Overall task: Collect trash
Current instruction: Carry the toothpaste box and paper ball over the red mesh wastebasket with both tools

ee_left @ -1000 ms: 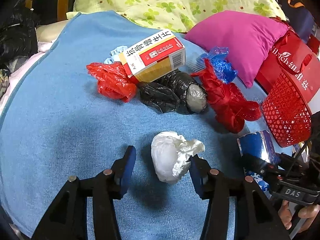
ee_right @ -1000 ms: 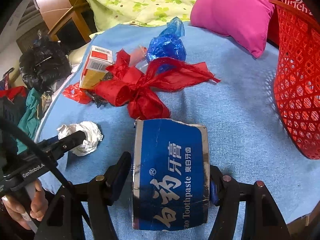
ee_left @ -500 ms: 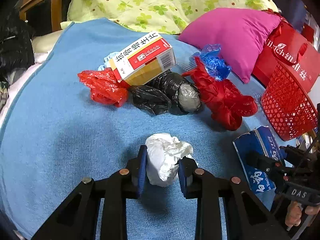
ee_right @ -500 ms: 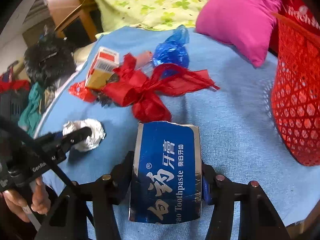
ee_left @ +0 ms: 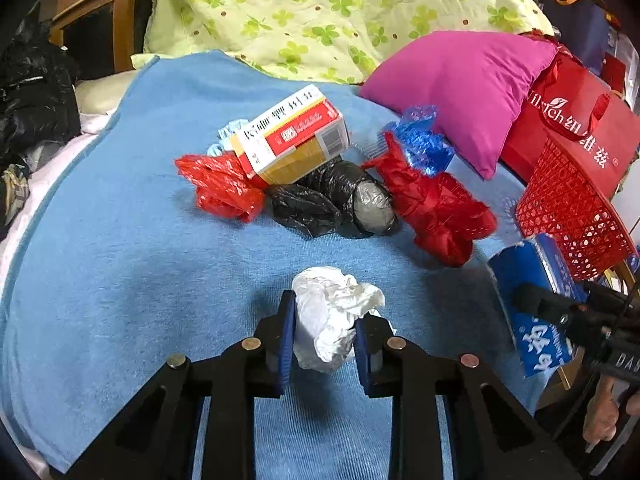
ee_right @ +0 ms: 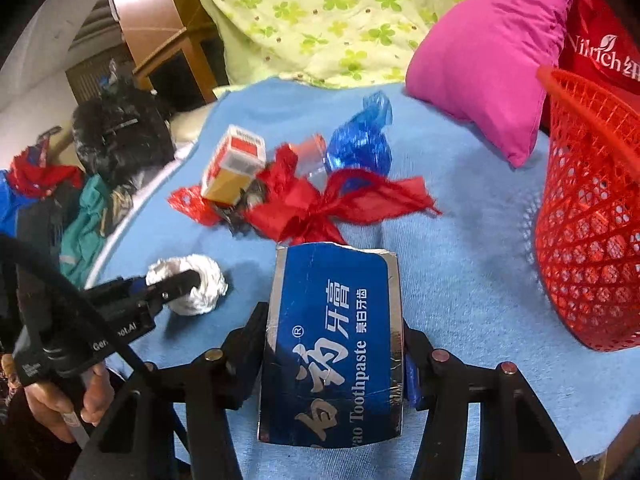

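My left gripper [ee_left: 325, 332] is shut on a crumpled white paper ball [ee_left: 332, 316], held just above the blue blanket [ee_left: 120, 260]; the ball also shows in the right wrist view [ee_right: 200, 290]. My right gripper [ee_right: 334, 350] is shut on a blue toothpaste box [ee_right: 332, 340], also seen at the right in the left wrist view [ee_left: 532, 304]. A red mesh basket [ee_right: 588, 248] stands to the right. A pile of trash lies ahead: a red-and-yellow medicine box [ee_left: 292, 140], red plastic bags [ee_left: 220, 188], a black bag [ee_left: 332, 204] and a blue bag [ee_left: 424, 140].
A magenta pillow [ee_left: 460, 88] and a green clover quilt [ee_left: 340, 12] lie at the back. A red shopping bag [ee_left: 576, 120] stands behind the basket. Dark clothes and bags [ee_right: 116, 136] are heaped off the blanket's left edge.
My left gripper closed on the white paper ball and lifted it slightly. My right gripper kept hold of the toothpaste box and raised it a little.
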Demonstrator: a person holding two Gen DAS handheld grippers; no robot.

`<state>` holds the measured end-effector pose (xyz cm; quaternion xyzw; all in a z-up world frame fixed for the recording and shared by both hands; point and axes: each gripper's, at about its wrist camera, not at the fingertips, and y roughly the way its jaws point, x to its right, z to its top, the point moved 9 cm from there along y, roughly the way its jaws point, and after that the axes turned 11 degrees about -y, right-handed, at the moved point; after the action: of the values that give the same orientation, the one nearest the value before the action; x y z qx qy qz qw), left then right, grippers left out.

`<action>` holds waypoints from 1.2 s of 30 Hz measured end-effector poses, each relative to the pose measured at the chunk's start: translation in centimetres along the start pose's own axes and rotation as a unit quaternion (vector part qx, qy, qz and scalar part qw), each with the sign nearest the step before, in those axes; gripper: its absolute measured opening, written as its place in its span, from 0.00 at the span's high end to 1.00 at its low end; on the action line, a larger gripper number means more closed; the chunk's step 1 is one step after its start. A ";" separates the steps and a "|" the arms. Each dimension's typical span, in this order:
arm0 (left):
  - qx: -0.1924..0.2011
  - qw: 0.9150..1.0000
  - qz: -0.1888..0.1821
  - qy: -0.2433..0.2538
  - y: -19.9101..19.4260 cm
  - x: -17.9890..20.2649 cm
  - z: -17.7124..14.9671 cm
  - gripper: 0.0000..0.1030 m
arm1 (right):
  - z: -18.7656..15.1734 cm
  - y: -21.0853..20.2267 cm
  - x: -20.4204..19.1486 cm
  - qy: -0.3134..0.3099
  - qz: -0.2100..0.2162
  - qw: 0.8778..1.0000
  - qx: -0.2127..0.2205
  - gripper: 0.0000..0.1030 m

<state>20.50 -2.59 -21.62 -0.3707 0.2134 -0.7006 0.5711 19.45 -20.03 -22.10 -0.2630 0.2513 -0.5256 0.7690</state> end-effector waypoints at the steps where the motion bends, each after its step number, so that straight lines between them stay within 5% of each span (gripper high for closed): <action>1: 0.003 1.000 -0.003 -0.003 -0.4 0.2 0.0 0.73 | 0.2 -0.4 0.0 0.000 0.002 1.000 0.006 0.43; 16: 0.063 0.997 0.006 0.048 -7.8 6.2 2.8 0.73 | 3.7 -8.3 1.4 0.013 0.005 0.989 0.150 0.43; 36: 0.123 0.975 0.026 0.185 -10.7 19.9 5.3 0.73 | 3.1 -17.0 13.0 0.145 -0.054 0.955 0.253 0.43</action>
<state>16.26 -18.25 -5.04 -0.1558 0.2376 -0.7626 0.5811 14.22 -37.11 -9.84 0.0060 0.2044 -0.6449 0.7364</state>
